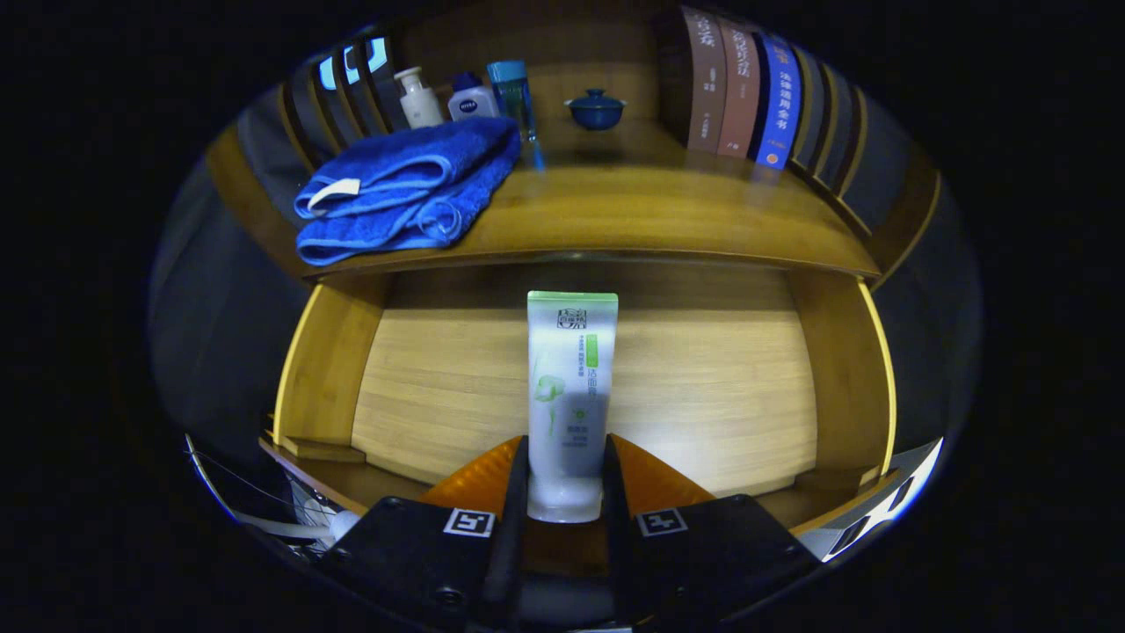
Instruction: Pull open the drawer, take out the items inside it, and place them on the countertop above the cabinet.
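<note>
A white tube with a green end [569,387] stands out ahead from between my fingers, its cap end pinched by both. My gripper [564,479] is shut on the tube. Below and behind it lies the open wooden drawer [703,387], whose bare bottom shows on both sides of the tube. Above the drawer runs the wooden countertop [633,211] of the cabinet. The tube's far end reaches close to the countertop's front edge.
On the countertop a folded blue towel [404,189] lies at the left. Behind it stand a pump bottle [418,98], a small white bottle [473,101] and a clear blue bottle [512,92]. A blue lidded bowl [596,109] sits at the back, books [743,88] at the right.
</note>
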Motion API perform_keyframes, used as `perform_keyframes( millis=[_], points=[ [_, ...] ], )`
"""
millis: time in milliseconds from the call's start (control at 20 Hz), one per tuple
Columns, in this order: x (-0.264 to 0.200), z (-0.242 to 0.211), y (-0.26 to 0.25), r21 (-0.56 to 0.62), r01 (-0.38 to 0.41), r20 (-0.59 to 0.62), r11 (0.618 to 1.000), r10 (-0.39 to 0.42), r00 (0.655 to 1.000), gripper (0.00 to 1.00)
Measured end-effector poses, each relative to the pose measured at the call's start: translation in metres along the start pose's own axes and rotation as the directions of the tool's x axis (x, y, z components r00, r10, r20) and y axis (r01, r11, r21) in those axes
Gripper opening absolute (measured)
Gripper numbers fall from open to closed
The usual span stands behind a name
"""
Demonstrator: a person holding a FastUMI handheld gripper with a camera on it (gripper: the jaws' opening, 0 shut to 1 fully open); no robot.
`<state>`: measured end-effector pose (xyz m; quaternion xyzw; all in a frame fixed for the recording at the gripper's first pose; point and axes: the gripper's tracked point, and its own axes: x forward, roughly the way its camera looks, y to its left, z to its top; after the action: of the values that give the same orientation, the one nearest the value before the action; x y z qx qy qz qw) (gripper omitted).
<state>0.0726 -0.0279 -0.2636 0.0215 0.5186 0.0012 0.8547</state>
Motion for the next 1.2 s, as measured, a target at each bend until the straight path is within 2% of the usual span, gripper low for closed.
perform_keyframes(
  millis=[250,500,900,1200],
  points=[
    [-0.034,0.011,0.004,0.005,-0.033,0.078,0.999,0.032,0.996,0.44],
    [-0.049,0.060,0.002,0.017,-0.032,0.169,0.999,0.029,0.985,0.44],
    [-0.001,0.165,0.002,0.013,-0.008,0.189,1.000,0.006,0.982,0.44],
    [0.051,0.198,-0.006,0.016,0.031,0.136,0.999,-0.033,0.990,0.43]
  ],
)
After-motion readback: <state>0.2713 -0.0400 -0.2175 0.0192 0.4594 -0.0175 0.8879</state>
